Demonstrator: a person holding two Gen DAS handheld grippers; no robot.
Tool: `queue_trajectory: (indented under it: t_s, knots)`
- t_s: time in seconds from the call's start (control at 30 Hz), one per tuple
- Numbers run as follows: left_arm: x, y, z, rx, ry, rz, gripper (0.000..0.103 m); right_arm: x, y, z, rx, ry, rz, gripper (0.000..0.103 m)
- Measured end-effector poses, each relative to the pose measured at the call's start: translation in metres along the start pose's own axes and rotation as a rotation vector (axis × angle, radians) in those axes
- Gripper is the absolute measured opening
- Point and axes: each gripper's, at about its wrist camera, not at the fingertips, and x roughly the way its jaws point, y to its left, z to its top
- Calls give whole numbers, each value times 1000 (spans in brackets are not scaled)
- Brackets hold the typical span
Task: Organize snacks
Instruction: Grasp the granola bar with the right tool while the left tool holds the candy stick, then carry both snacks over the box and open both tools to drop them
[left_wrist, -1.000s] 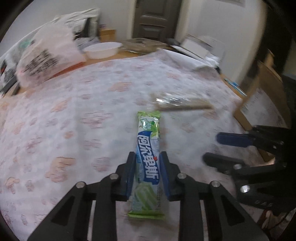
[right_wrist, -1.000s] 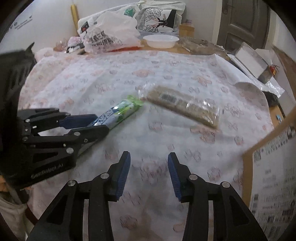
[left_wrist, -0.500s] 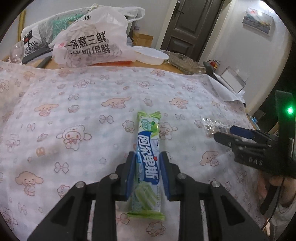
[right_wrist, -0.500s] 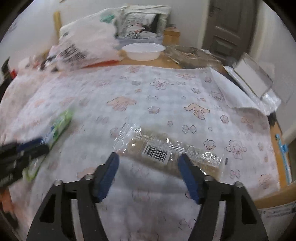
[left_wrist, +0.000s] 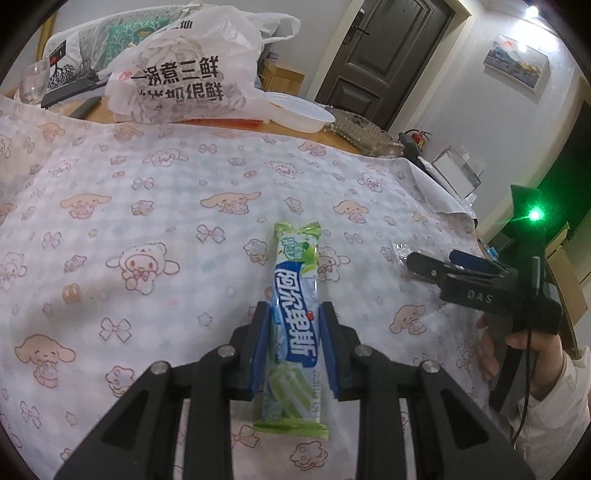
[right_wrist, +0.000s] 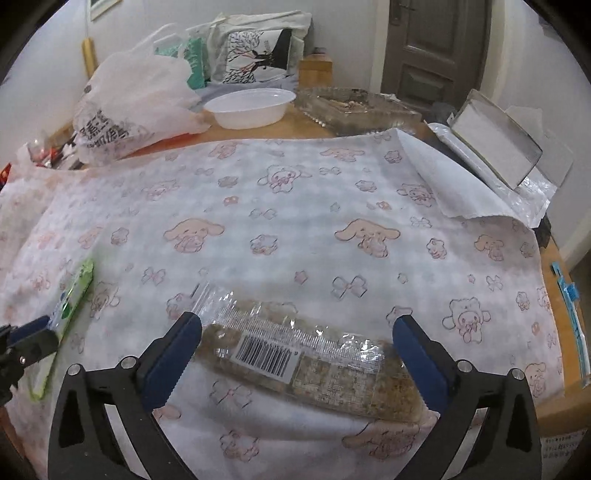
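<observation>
We see the left gripper (left_wrist: 293, 341) clamping the green candy pack (left_wrist: 295, 317) at frame centre, the right gripper (right_wrist: 295, 350) with jaws just opened wide astride the clear cracker pack (right_wrist: 310, 360).

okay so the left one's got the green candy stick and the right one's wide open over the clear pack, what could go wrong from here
1. The right gripper has just been opening; its fingers straddle the clear snack pack along its long axis, not across it. Closing this way could buckle the pack or crush what is inside.

2. The left gripper pinches the green candy stick by its long edges, both ends free. The slick wrapper might slip or twist when moved.
</observation>
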Motion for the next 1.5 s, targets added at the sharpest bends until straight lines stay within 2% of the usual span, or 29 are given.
queue_trajectory:
  t_s: [0.07, 0.23, 0.27, 0.37, 0.47, 0.5, 0.57, 0.63, 0.67, 0.8, 0.87, 0.97, 1.17, 1.37, 1.5]
  knots:
    - [0, 0, 0, 0, 0, 0, 23, -5, 2, -4, 5, 13, 38, 103]
    - [0, 0, 0, 0, 0, -1, 23, -20, 8, -15, -20, 71, 197, 102]
    - [0, 0, 0, 1, 0, 0, 23, -22, 8, -16, -28, 66, 205, 101]
    - [0, 0, 0, 2, 1, -1, 23, -16, 3, -16, -24, 52, 128, 95]
    - [0, -1, -1, 8, 3, -1, 23, -19, 9, -19, -61, 46, 83, 79]
    - [0, -1, -1, 10, 3, 0, 23, -23, 13, -20, -84, 50, 86, 69]
    - [0, -2, -1, 12, 3, 1, 23, -32, 20, -24, -106, 75, 124, 60]
    - [-1, -3, -2, 18, 4, 5, 23, -39, 24, -29, -116, 94, 182, 45]
    - [-1, -4, -2, 22, 5, 9, 23, -42, 26, -31, -124, 100, 194, 42]
    - [0, -10, -3, 50, 8, 38, 23, -41, 30, -32, -141, 62, 120, 42]
    - [-1, -15, -5, 72, 12, 56, 23, -40, 32, -32, -126, 50, 125, 37]
    - [-4, -23, -11, 104, 17, 82, 24, -43, 39, -37, -167, 50, 91, 36]
    - [-20, -34, -35, 131, 29, 95, 24, -70, 42, -62, -178, 67, 157, 36]
    - [-35, -44, -58, 155, 37, 111, 24, -93, 47, -103, -222, 115, 223, 37]
    - [-35, -49, -62, 163, 24, 127, 28, -96, 55, -113, -281, 85, 190, 39]
